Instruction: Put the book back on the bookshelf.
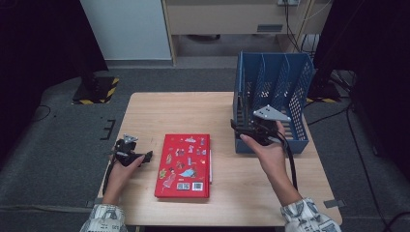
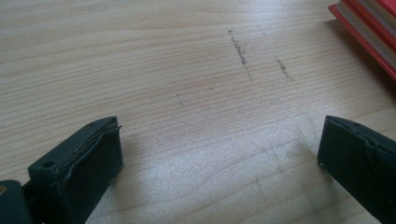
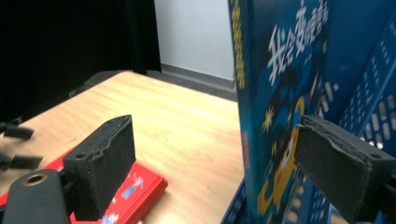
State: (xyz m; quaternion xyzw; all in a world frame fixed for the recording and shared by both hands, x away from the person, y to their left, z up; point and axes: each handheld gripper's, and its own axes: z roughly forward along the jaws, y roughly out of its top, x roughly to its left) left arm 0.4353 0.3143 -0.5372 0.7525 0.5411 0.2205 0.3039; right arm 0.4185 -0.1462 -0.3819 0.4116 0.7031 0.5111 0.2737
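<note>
Right tool (image 3: 212, 168) gapes beside blue book (image 3: 275, 93) standing in rack (image 1: 273, 96).

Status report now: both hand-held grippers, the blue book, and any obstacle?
Left hand-held gripper open, low over table. Right hand-held gripper open at blue book, upright in blue rack. Red book flat mid-table. No obstacle seen.

A bench (image 1: 193, 108) of pale wood is seen, set on a grey carpeted floor (image 1: 58, 159). A red book (image 1: 183, 166) is laid flat near the middle of its near half, cover upward. A blue mesh file rack (image 1: 273, 99) is stood on the far right part of the bench. A few faint dark scratches (image 2: 240, 51) are marked on the wood near the red book's corner.
</note>
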